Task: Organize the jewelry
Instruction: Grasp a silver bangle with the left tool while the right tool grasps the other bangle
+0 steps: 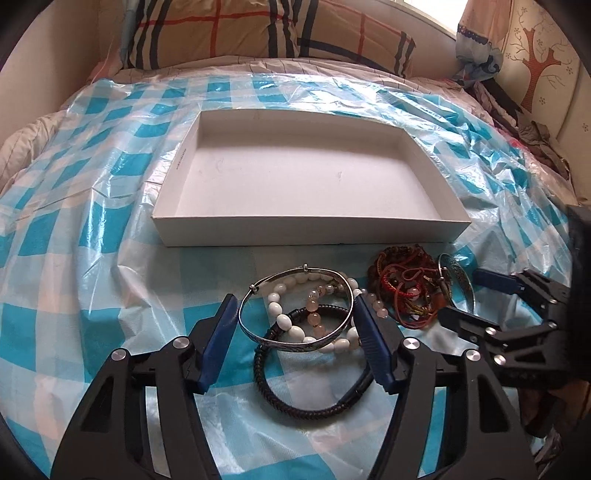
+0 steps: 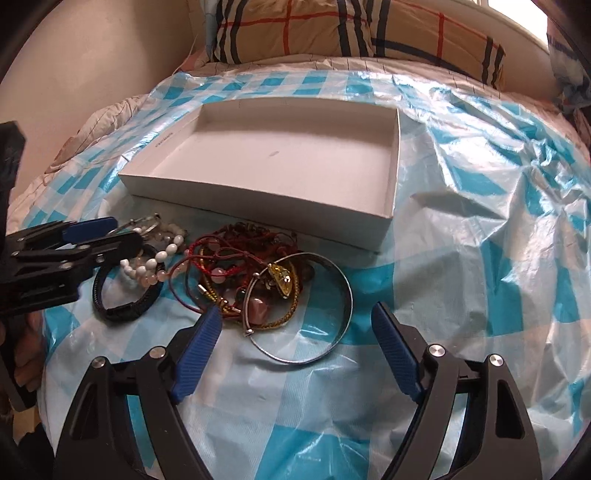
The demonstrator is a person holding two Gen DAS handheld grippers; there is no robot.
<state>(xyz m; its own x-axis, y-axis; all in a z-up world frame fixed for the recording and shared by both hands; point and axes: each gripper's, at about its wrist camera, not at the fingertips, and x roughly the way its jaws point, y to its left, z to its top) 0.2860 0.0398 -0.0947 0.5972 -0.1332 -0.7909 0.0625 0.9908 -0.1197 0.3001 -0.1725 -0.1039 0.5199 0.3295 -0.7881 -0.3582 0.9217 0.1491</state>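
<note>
**Two grippers poised over a heap of bracelets beside an open white box**

A shallow white cardboard box (image 1: 310,173) sits open on a blue-and-white checked plastic sheet (image 1: 74,229) spread over a bed, with a plaid pillow (image 1: 273,29) at the head. The jewelry lies in a loose pile on the sheet just in front of the box's near wall, none of it inside.

The left gripper (image 1: 295,317) points down at the left part of the pile, its blue-padded jaws apart and straddling a silver bangle (image 1: 295,338). The right pad appears to touch or nearly touch the bangle's rim, though the angle leaves contact unclear; the left pad stands clear of it. Inside and under the bangle lie a white bead bracelet (image 1: 284,317), a string of pink beads (image 1: 314,310) and a black braided leather band (image 1: 295,402).

The right gripper (image 2: 293,325) hovers with its jaws wide apart around a second, larger silver bangle (image 2: 332,339), neither pad pressing on it. A tangle of red and brown cord bracelets (image 2: 229,254) lies just beyond its left pad, with a yellow stone piece (image 2: 280,278) resting on top where a thinner silver bangle (image 2: 255,291) crosses the larger one.

At the left edge of the right wrist view, part of a hand (image 2: 26,339) shows behind the left gripper.
</note>
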